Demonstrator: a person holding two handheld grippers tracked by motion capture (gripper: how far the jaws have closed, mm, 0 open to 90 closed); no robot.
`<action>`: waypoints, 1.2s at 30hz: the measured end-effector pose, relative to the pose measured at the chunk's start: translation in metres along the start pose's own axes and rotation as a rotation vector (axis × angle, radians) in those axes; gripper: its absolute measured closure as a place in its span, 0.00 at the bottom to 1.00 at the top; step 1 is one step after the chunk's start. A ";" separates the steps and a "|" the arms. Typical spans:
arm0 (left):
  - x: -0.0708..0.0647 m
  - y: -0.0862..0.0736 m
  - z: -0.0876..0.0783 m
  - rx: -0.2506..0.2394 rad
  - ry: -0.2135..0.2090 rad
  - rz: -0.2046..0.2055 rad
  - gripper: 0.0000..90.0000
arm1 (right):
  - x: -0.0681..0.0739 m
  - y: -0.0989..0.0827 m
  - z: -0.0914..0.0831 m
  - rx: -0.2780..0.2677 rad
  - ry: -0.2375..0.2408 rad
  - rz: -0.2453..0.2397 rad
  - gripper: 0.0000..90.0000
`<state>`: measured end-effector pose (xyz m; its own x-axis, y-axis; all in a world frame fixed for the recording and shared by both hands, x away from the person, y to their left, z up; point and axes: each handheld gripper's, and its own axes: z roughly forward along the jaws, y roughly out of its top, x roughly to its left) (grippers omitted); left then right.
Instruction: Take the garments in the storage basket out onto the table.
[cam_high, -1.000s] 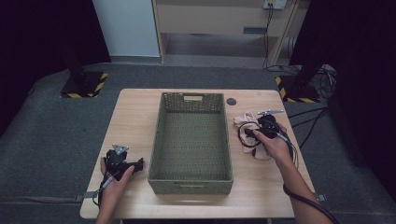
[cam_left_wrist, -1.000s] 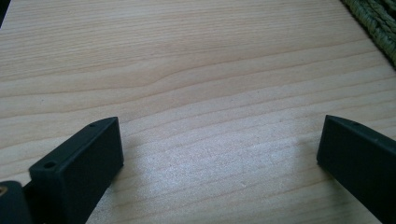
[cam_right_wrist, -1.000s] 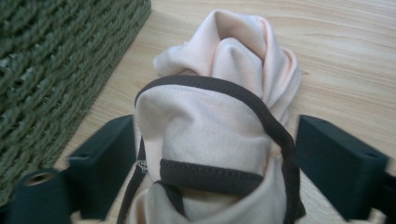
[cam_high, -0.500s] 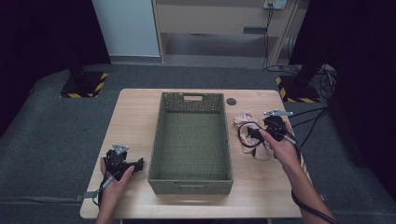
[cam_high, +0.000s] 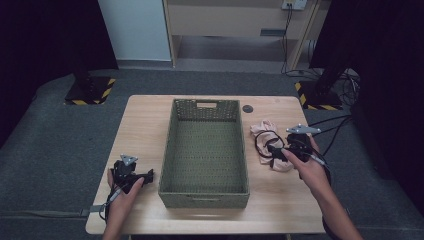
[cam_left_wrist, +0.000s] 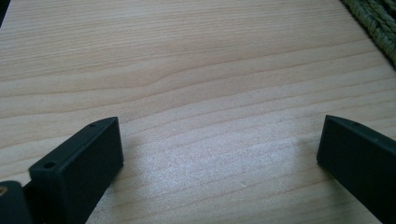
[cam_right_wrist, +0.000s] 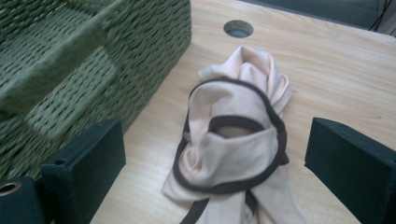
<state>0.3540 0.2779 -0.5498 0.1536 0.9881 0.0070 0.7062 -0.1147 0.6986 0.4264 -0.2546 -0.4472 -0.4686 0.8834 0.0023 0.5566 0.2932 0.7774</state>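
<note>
Plainly, the largest thing here is the pale wooden table (cam_high: 150, 125), which fills the middle of the high view on a grey carpeted floor (cam_high: 45, 150), with dark curtains at the upper left and upper right and a wooden cabinet (cam_high: 235, 20) at the top centre. The tabletop looks smooth and level, so cloth should slide on it rather than catch.

Next in size, a green woven basket (cam_high: 170, 150) stands at the centre of the table, empty inside, a handle slot in its far wall. A small round hole (cam_high: 247, 108) sits in the tabletop just right of the basket's far corner.

To the right of the basket, apart from its wall, lies a crumpled pale pink garment with dark brown trim (cam_right_wrist: 233, 140), bunched into soft folds at the centre of the right gripper view. It looks light, limp and unbreakable; it should sag and trail when lifted. A pinch on the thick bunched middle, or across a trimmed edge, seems the surest hold.

The right gripper (cam_right_wrist: 212, 168) hangs over the near end of the garment, its jaws having just spread wide, one on each side of the cloth, pressing nothing. The left gripper (cam_left_wrist: 219, 154) rests at the lower left of the high view, jaws wide apart over bare wood.
</note>
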 end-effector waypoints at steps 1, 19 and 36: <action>0.000 0.000 0.000 0.000 0.000 0.000 0.00 | 0.001 -0.002 -0.001 0.006 0.003 -0.004 0.06; 0.000 0.000 0.000 0.000 0.000 0.000 0.00 | 0.017 -0.035 -0.019 0.039 0.040 -0.029 0.06; 0.000 0.000 0.000 0.000 0.000 0.000 0.00 | 0.031 -0.063 -0.019 0.086 0.082 -0.034 0.06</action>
<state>0.3539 0.2779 -0.5498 0.1536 0.9881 0.0070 0.7061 -0.1147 0.6988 0.3641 -0.2524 -0.4839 -0.5406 0.8407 0.0306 0.5947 0.3562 0.7207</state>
